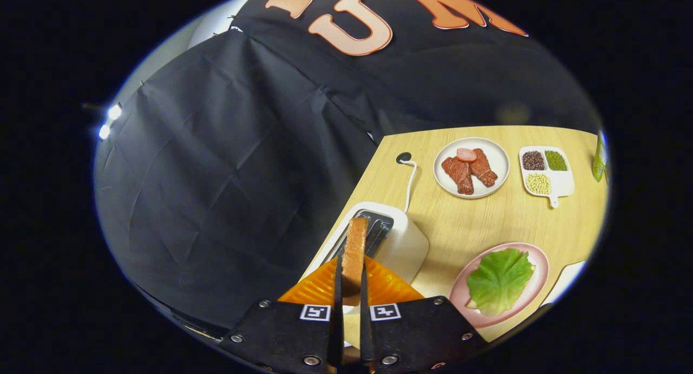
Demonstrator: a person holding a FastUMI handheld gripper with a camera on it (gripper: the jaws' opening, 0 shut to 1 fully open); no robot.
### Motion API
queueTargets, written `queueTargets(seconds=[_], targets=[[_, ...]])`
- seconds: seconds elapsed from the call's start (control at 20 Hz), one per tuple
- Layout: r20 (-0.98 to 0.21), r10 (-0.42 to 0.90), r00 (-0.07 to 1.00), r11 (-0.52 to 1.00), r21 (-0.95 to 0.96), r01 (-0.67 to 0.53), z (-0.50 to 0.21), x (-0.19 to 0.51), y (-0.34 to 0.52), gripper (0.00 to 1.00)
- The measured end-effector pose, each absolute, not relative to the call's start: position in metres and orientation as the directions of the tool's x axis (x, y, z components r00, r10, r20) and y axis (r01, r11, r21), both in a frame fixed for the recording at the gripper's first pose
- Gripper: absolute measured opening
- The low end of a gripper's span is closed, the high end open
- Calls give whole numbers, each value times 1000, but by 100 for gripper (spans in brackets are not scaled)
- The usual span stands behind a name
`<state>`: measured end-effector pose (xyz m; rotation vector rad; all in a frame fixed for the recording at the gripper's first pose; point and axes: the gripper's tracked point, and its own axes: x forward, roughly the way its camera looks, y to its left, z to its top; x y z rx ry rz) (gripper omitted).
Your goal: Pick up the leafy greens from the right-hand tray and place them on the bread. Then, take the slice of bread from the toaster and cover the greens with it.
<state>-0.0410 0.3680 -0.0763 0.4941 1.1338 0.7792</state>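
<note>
A slice of bread (pixel 354 249) is clamped edge-on between the nearly closed fingers of the hand-held gripper (pixel 349 303), above the toaster (pixel 398 244). Leafy greens (pixel 499 279) are laid on a pink plate (pixel 538 260); meat (pixel 468 171) is seen on a white plate (pixel 501 157) on the surface (pixel 487 217).

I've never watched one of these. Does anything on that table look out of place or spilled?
Nothing spilled. The one odd sight is the bread slice, held on edge between the jaws of the gripper above the toaster. The lettuce lies flat on its pink plate.
</note>
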Motion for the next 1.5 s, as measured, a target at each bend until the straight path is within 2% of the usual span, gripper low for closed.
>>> queueTargets(seconds=[0.3,0.75,1.0,1.5], targets=[[-561,781,272,622,733,-276,-65,-42,338,12],[-599,739,308,664,725,-185,-119,-44,288,12],[-625,733,269,670,731,-128,-153,-56,268,12],[-637,724,264,670,741,-53,-201,-66,231,12]])
